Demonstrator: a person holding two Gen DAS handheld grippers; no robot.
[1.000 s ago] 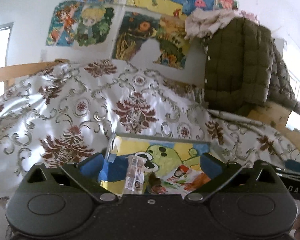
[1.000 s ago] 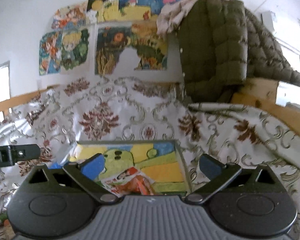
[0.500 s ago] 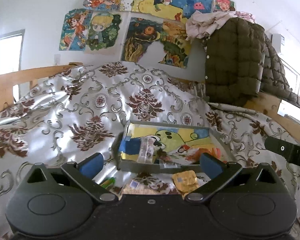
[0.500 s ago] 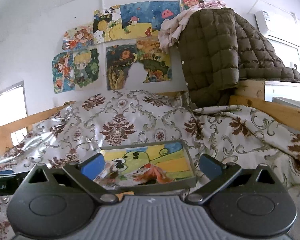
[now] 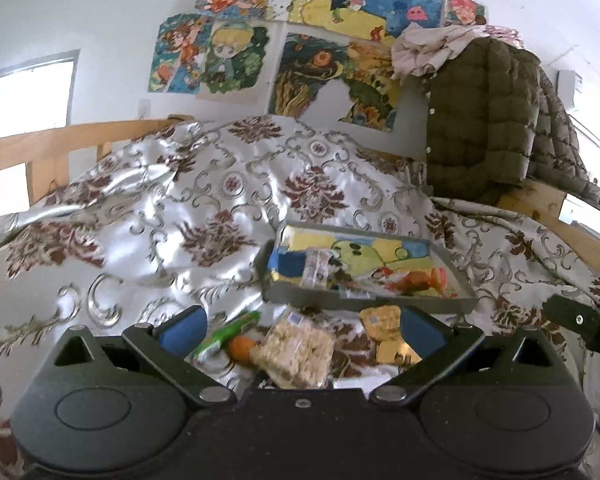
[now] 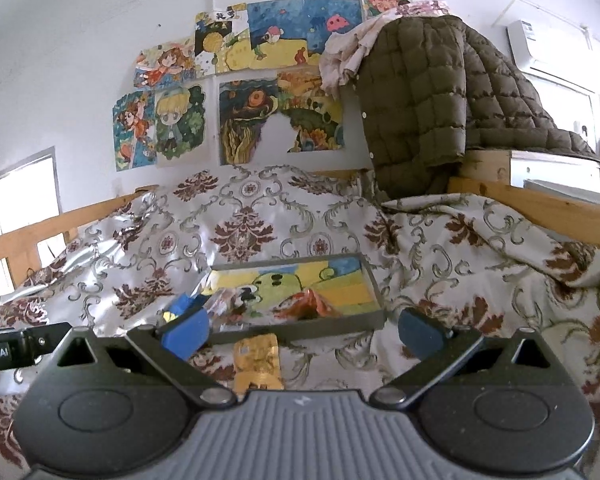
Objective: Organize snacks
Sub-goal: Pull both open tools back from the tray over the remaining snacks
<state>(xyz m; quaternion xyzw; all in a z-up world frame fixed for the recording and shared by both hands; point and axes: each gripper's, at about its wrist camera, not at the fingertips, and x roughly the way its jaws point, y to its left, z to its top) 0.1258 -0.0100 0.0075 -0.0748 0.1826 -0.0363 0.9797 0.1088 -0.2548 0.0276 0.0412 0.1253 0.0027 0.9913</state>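
A grey tray (image 5: 364, 303) with a cartoon-painted floor lies on the patterned bedspread; inside are a clear-wrapped bar (image 5: 315, 270) and a red-orange packet (image 5: 414, 282). The same tray (image 6: 300, 330) and red-orange packet (image 6: 312, 307) show in the right wrist view. In front of it lie loose snacks: a clear bag of grain cakes (image 5: 298, 354), a green wrapper (image 5: 230, 336), an orange piece (image 5: 242, 348) and a yellow packet (image 5: 382, 322). My left gripper (image 5: 302, 328) hangs open just above these. My right gripper (image 6: 302, 330) is open over the yellow packet (image 6: 258, 360).
The floral bedspread (image 5: 160, 220) rises in folds behind the tray. A wooden bed rail (image 5: 60, 148) runs at the left, and an olive quilted jacket (image 6: 420, 108) hangs over a wooden frame at the right. Drawings (image 6: 236, 92) cover the wall. The other gripper's edge (image 5: 580, 322) shows right.
Both grippers have drawn back from the tray and tilted up. The tray now sits farther off, and the loose snacks in front of it have come into view.
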